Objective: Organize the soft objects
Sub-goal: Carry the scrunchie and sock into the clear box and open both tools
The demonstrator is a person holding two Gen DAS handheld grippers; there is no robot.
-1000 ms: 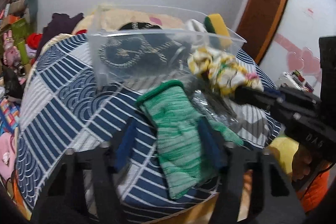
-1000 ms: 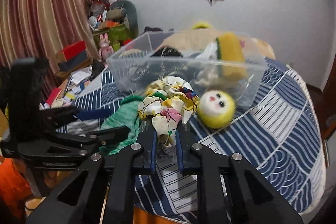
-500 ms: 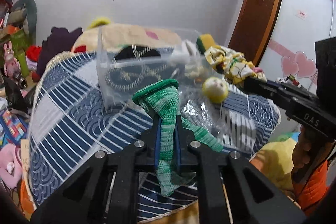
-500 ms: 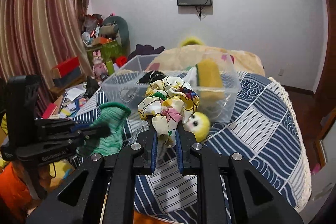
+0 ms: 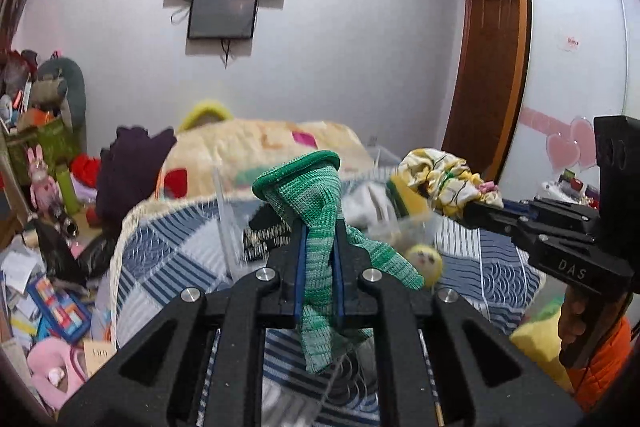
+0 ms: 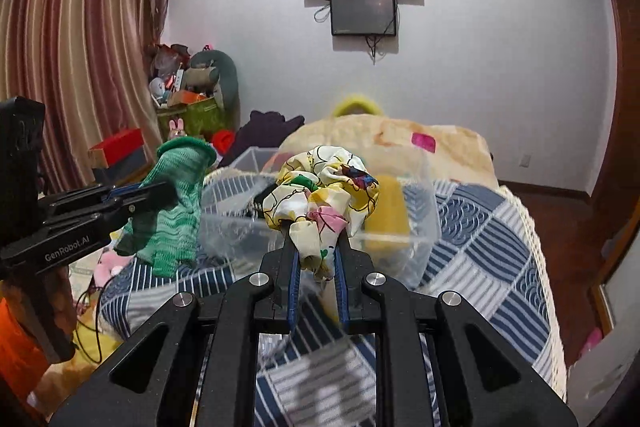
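My left gripper (image 5: pixel 318 227) is shut on a green knitted sock (image 5: pixel 316 211) and holds it up above the bed; the sock also shows in the right wrist view (image 6: pixel 172 211). My right gripper (image 6: pixel 316 227) is shut on a yellow floral scrunchie (image 6: pixel 324 187), lifted in front of the clear plastic bin (image 6: pixel 416 227). The scrunchie also shows in the left wrist view (image 5: pixel 444 179). The bin (image 5: pixel 228 227) holds a yellow sponge (image 6: pixel 386 211) and dark and white items. A small yellow plush ball (image 5: pixel 426 259) lies on the bed beside the bin.
The bed has a blue and white patterned cover (image 6: pixel 500 239) and a beige blanket (image 6: pixel 400 143) behind the bin. Toys, boxes and clutter fill the floor at the left (image 5: pixel 44 267). A wooden door (image 5: pixel 488 67) stands at the right.
Both grippers have risen with their items, so the bin and bed sit lower in view. One second ago the left gripper was open around the sock; it has since shut on it.
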